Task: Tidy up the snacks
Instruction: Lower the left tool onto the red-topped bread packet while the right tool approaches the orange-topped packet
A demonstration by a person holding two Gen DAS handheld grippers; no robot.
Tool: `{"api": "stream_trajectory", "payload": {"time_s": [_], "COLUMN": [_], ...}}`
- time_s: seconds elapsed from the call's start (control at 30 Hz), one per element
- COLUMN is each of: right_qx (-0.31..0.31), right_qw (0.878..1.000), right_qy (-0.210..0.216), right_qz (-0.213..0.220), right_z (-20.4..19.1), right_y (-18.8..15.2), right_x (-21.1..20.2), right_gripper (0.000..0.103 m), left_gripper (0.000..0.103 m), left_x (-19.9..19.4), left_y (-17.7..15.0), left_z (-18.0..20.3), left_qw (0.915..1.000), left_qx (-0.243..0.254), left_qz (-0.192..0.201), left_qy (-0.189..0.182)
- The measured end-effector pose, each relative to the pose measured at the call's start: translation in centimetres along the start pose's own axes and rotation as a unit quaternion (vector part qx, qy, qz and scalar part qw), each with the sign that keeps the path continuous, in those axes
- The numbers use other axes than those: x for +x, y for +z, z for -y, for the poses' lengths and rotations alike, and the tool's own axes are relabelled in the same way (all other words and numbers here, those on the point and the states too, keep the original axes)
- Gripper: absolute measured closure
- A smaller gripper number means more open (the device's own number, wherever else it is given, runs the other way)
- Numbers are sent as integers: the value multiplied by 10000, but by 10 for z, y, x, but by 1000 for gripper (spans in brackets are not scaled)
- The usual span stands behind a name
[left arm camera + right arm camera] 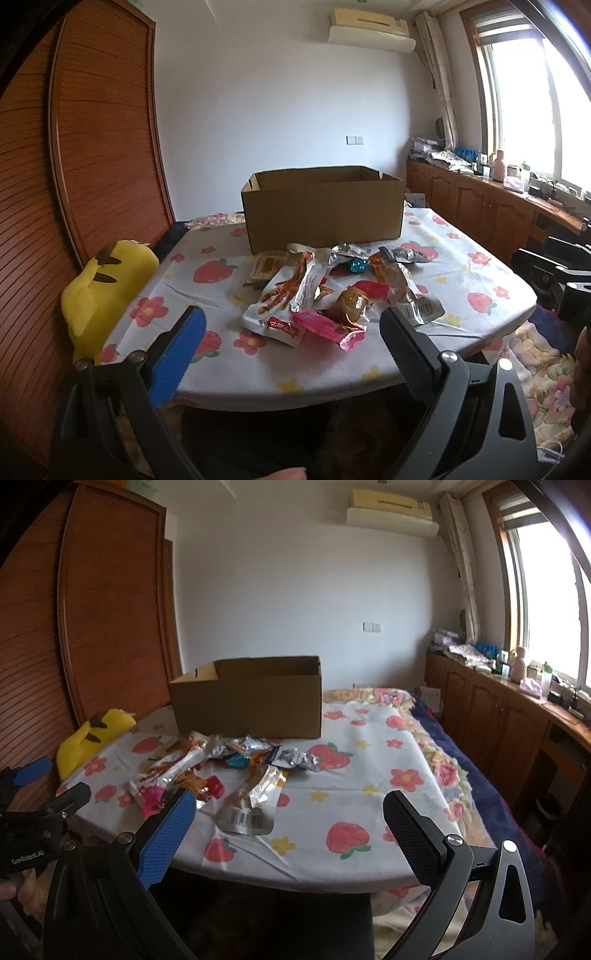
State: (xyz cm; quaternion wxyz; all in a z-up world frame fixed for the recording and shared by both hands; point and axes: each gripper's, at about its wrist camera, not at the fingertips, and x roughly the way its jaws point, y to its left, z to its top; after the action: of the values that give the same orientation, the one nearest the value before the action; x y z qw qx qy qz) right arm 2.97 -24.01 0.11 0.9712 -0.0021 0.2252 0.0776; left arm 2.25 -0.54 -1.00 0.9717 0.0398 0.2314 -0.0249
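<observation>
Cardboard box (321,206) open-topped behind snack pile (325,291) on table (491,306). Left wrist view: left gripper (291,343) spread wide, empty, pile dead ahead, nearer this hand.

Right wrist view: right gripper (288,823) spread, empty; pile (221,771) ahead-left, box (247,698) beyond.

One clear bit of print here: "GenRobot.AI" in white letters on the black body of the left gripper (33,771), at the left edge of the right wrist view. A barcode shows on the silver snack packet (245,814) in front of the cardboard box (247,701), its digits too small to read. The other wrappers' print is illegible.
</observation>
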Motion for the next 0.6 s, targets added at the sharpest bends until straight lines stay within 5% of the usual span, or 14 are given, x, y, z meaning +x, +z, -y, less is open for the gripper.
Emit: {"api": "stream_trajectory", "payload": {"time_s": [0.47, 0.6], "right_qx": [-208, -281], "right_qw": [9941, 9898], "right_qy": [791, 1031], "right_qz": [-711, -946], "right_z": [-4, -9], "right_y": [6, 8], "right_x": [80, 104], "right_gripper": [6, 14], "left_gripper": [7, 7], "left_x": [53, 70], "left_y": [4, 5], "left_z": [-2, -3], "left_qw": [9980, 9959], "left_qx": [173, 219], "left_qz": [-513, -733], "left_qy": [-327, -473]}}
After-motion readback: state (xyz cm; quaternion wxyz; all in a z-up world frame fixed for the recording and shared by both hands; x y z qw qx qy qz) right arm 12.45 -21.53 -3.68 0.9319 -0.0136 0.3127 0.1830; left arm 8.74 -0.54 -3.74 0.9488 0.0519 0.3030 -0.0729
